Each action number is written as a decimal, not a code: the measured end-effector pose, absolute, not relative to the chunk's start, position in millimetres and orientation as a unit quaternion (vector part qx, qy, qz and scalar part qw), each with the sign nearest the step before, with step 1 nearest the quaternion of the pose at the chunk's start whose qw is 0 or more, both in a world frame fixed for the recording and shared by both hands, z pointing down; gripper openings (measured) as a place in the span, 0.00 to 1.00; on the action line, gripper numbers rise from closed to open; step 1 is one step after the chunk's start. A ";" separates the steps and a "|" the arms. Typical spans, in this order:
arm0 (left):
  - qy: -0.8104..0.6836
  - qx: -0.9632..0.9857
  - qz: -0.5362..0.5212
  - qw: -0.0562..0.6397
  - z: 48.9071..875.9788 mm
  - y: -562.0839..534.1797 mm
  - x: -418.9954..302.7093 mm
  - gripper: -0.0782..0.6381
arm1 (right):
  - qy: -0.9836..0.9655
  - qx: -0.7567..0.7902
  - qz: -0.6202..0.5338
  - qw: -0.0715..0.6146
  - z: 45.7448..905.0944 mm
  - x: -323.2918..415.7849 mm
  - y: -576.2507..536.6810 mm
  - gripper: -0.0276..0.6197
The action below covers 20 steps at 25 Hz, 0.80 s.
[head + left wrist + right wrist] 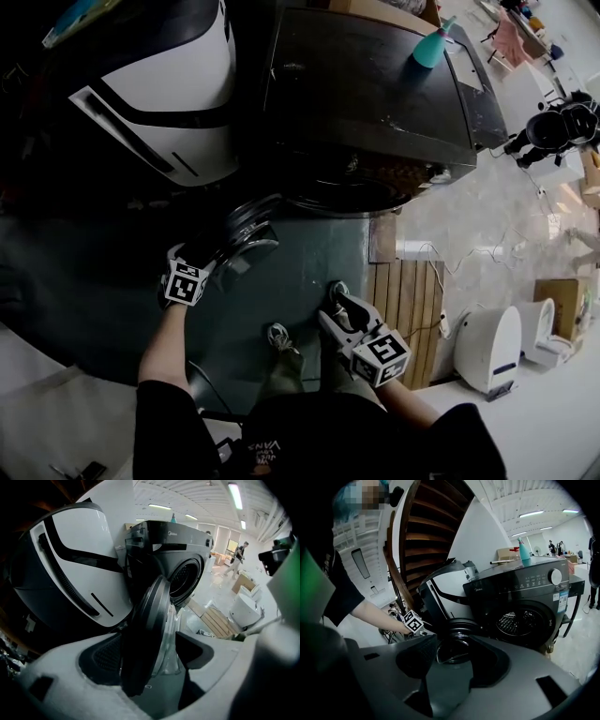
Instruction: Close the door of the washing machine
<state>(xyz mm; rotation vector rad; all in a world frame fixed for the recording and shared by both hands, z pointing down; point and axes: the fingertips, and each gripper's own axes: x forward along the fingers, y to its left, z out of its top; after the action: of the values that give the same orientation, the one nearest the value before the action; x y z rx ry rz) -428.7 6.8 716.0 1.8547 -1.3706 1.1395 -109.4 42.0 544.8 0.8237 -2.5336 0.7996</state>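
The big dark front-loading washing machine (pixel 375 94) is sitting at the top of the head view, and its round glass-centred door (pixel 246 234) is standing open, swung out toward the person over the grey-green floor (pixel 309 253). The left gripper (pixel 211 258) is sitting right at the door's outer edge. In the left gripper view its jaws are standing wide, released, with the door's dark rim (pixel 150 630) running up between them. The rim is lying against the left pad (pixel 101 656), and a gap is showing between the glass and the right pad (pixel 199 648), so nothing is being squeezed.

The right gripper (pixel 339 298) is hanging lower on the right, well apart from the door, above the edge of a slatted wooden pallet (pixel 403 309). Its jaws are apart too, released and empty, and the right gripper view is looking through them at the open door (pixel 457 639) and the steel drum (pixel 520 620) beyond.

A teal bottle (pixel 431 47) is standing on the machine's top, and a white rounded appliance with black bands (pixel 178 94) is sitting just beside the machine on the left.
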 end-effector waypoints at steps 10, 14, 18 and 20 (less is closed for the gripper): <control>-0.473 0.713 0.391 0.339 709.0 45.8 -368.6 0.57 | -0.887 0.319 0.291 0.167 549.3 -94.2 50.3 0.33; -0.455 0.725 0.377 0.353 705.9 60.2 -334.7 0.57 | -0.879 0.338 0.295 0.159 551.5 -80.8 52.3 0.33; -0.445 0.733 0.347 0.379 702.8 70.3 -294.9 0.57 | -0.869 0.365 0.299 0.151 552.4 -59.3 56.7 0.32; -0.440 0.737 0.334 0.389 701.4 74.4 -274.5 0.57 | -0.862 0.380 0.302 0.149 553.0 -47.2 58.9 0.32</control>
<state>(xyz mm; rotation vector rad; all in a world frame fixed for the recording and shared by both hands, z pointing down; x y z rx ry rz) -274.5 74.4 701.4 1.8740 -1.1185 0.8483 -47.2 58.9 553.0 1.0922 -2.4778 0.8674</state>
